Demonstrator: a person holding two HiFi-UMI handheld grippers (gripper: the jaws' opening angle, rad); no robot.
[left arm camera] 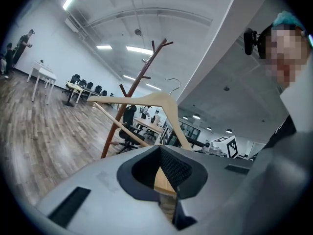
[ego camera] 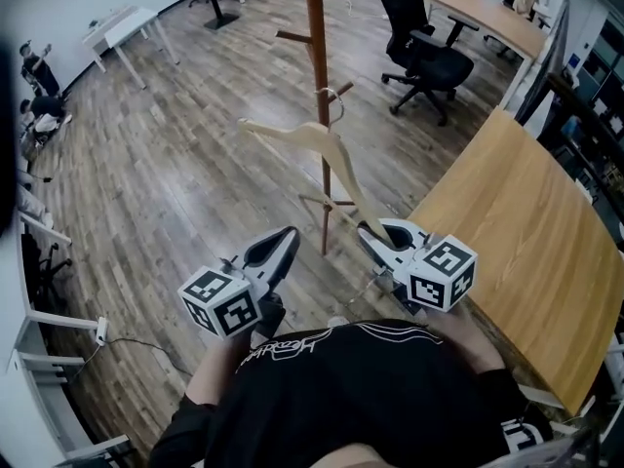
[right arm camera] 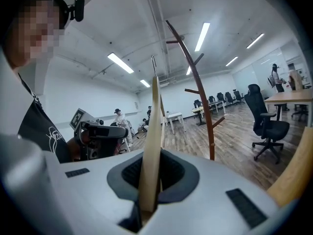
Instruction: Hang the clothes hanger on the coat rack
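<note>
A tall brown coat rack point(ego camera: 317, 57) with short pegs stands on the wood floor ahead of me. The pale wooden clothes hanger point(ego camera: 312, 136) hangs in the air beside the pole, its metal hook point(ego camera: 334, 96) close to a peg; I cannot tell whether they touch. My right gripper point(ego camera: 369, 234) is shut on one arm of the hanger point(right arm camera: 152, 146), which runs up between the pads. My left gripper point(ego camera: 288, 234) floats to its left, shut, with nothing in it. The left gripper view shows the hanger point(left arm camera: 146, 100) in front of the rack point(left arm camera: 129, 106).
A wooden table point(ego camera: 526, 232) runs along my right side. A black office chair point(ego camera: 424, 52) stands behind the rack. White desks point(ego camera: 122, 29) and people stand at the far left wall. Open wood floor lies around the rack's base.
</note>
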